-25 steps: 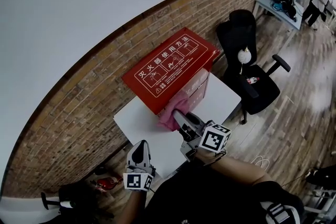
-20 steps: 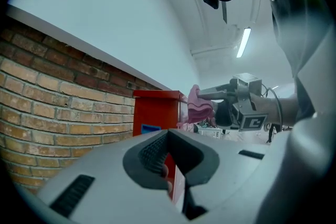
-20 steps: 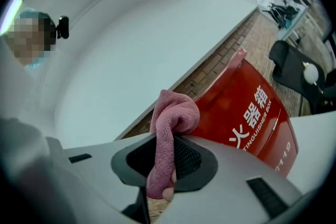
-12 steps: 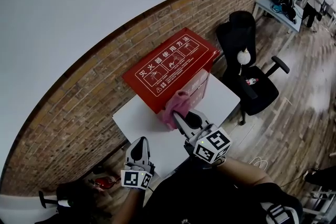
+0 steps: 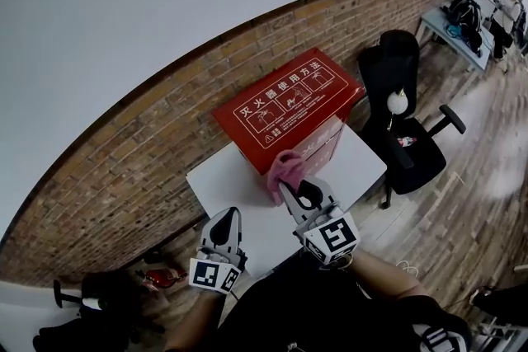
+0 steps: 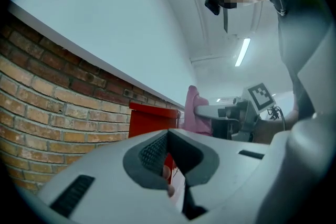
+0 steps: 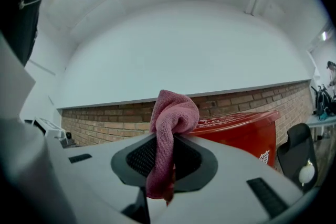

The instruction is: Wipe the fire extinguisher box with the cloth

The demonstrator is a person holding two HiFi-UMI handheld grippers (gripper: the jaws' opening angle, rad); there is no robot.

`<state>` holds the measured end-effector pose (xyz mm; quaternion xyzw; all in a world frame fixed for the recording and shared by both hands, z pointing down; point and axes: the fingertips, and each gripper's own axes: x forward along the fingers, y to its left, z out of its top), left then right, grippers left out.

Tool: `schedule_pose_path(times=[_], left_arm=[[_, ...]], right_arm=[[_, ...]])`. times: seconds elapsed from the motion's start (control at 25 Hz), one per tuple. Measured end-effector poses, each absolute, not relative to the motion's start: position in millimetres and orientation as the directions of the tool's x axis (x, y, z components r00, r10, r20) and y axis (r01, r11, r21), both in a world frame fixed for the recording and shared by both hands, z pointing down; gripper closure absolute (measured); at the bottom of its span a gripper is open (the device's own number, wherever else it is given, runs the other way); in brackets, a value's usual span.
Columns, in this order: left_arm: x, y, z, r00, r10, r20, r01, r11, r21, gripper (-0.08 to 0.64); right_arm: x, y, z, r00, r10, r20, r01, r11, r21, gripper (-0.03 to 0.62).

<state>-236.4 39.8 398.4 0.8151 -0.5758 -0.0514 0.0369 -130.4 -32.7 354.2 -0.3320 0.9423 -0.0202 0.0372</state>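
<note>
The red fire extinguisher box [image 5: 289, 107] stands on a white table [image 5: 223, 181] against the brick wall, its lid printed with white characters. My right gripper [image 5: 286, 186] is shut on a pink cloth [image 5: 285, 171], held up close to the box's front face [image 5: 318, 146]. In the right gripper view the pink cloth [image 7: 170, 136] bunches above the closed jaws, with the red box [image 7: 239, 131] behind. My left gripper [image 5: 231, 214] hovers over the table's near edge, shut and holding nothing. The left gripper view shows the red box [image 6: 149, 120] and the pink cloth [image 6: 197, 115] ahead.
A black office chair [image 5: 408, 115] with a small white object on it stands right of the table. Brick wall [image 5: 124, 177] runs behind the box. Dark items [image 5: 157, 272] lie on the wooden floor at lower left. Desks with people sit far right.
The right gripper has lifted the pink cloth slightly up the box's front face. The left gripper has come forward a little over the table's near edge.
</note>
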Motion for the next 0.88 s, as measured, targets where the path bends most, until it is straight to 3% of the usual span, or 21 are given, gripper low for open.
schedule_pose_path(times=[0.36, 0.88], left_arm=[[-239.2, 37.1, 381.7, 0.328, -0.942, -0.068, -0.937, -0.334, 0.102, 0.512], [-238.3, 37.2, 383.0, 0.316, -0.946, -0.067, -0.942, -0.322, 0.099, 0.513]], right_arm=[[-146.3, -24.0, 363.0, -0.775, -0.632, -0.012, -0.624, 0.762, 0.172, 0.514], [-147.7, -18.2, 370.9, -0.775, -0.632, 0.006, -0.613, 0.754, 0.235, 0.514]])
